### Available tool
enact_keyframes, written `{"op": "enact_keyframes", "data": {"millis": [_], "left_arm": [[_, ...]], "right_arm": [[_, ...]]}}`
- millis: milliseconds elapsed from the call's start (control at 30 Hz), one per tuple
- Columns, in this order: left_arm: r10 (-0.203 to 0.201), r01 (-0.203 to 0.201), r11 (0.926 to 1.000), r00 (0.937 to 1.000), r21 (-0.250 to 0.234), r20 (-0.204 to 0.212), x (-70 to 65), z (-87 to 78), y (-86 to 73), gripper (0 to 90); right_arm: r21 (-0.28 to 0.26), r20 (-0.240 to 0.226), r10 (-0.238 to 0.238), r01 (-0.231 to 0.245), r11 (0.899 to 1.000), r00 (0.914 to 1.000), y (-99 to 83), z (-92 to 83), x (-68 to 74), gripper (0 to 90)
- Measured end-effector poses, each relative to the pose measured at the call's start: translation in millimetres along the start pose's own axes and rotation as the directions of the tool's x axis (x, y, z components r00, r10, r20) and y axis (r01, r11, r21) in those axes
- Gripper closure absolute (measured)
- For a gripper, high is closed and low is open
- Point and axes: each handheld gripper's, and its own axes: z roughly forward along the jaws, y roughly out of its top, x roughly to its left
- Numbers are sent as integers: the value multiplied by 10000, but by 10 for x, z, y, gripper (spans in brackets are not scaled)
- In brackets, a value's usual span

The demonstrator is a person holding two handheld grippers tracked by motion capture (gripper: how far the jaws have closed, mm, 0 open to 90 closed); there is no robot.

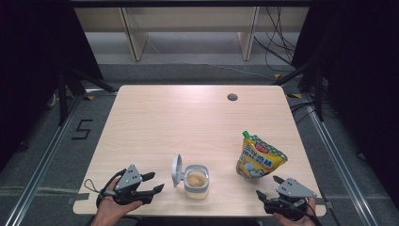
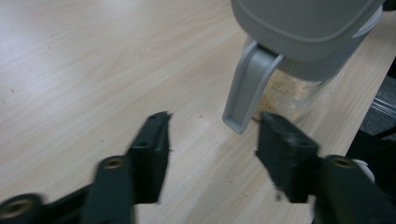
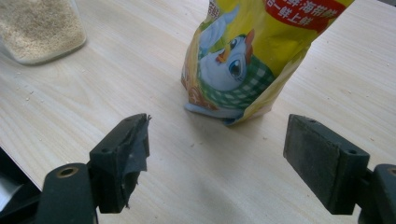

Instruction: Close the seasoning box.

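Wooden table (image 1: 188, 122), pale grain, seen from the high view; small round grommet hole (image 1: 232, 97) toward 1 o'clock from table centre.

Yellow pouch (image 1: 259, 159) stands at about 4 o'clock from table centre, top leaning toward 11 o'clock. Green-checked trim, cartoon chicken print, red label patch. In the right gripper view the pouch (image 3: 243, 60) stands at 12 o'clock ahead of the jaws, base on the wood, well clear of both pads.

Clear container (image 1: 196, 181) at 6 o'clock from table centre, near the front edge. Tan granular fill inside. Grey flip lid (image 1: 177, 170) hinged open, standing upright at the container's 9 o'clock side. In the left gripper view the container (image 2: 289, 93) sits at 1 o'clock, lid (image 2: 303, 28) looming over it, grey latch tab (image 2: 247, 88) hanging down just ahead of the jaw on that view's right. Whether tab and jaw touch I cannot tell.

Left gripper (image 1: 153, 182) at 9 o'clock of the container, held by a hand (image 1: 109, 205), jaws pointing toward the container. Jaws part-way apart, nothing between them but bare wood; pads (image 2: 154, 149) press on nothing.

Right gripper (image 1: 267, 186) at 5 o'clock of the pouch, near the front edge, jaws pointing toward 11 o'clock. Jaws spread wide, nothing gripped; pads (image 3: 128, 154) apart over bare table.

A few crumbs on the wood near both sets of jaws.
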Motion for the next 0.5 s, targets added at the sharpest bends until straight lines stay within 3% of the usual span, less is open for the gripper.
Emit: {"op": "enact_keyframes", "data": {"millis": [100, 200, 333, 367, 400, 433, 500], "left_arm": [[214, -217, 9995, 9996, -221, -172, -14, -34, 49, 730], [557, -565, 9980, 9981, -288, -266, -24, -36, 75, 865], [528, -529, 9984, 9986, -216, -62, -46, -31, 102, 890], [357, -358, 9989, 9994, -293, -48, -63, -30, 109, 891], [758, -756, 9968, 9971, -274, 47, -46, -41, 134, 891], [618, -615, 9977, 9980, -291, 98, -61, -47, 149, 891], [807, -801, 9961, 9966, -376, 140, -74, -55, 201, 891]], "right_arm": [[-99, 75, -140, 140, 9999, 9999, 0, 7, -11, 233], [-49, 42, -105, 105, 9999, 9999, -1, 16, -8, 234], [-34, 31, -80, 80, 10000, 10000, 2, 14, -5, 234], [-4, 30, -86, 86, 10000, 10000, 3, 12, -3, 234], [-17, 39, -82, 82, 10000, 10000, 5, 12, -1, 234], [-42, 54, -132, 132, 9999, 9999, 7, 13, -1, 234], [5, 58, -143, 143, 9999, 9999, 6, 21, 8, 235]]}}
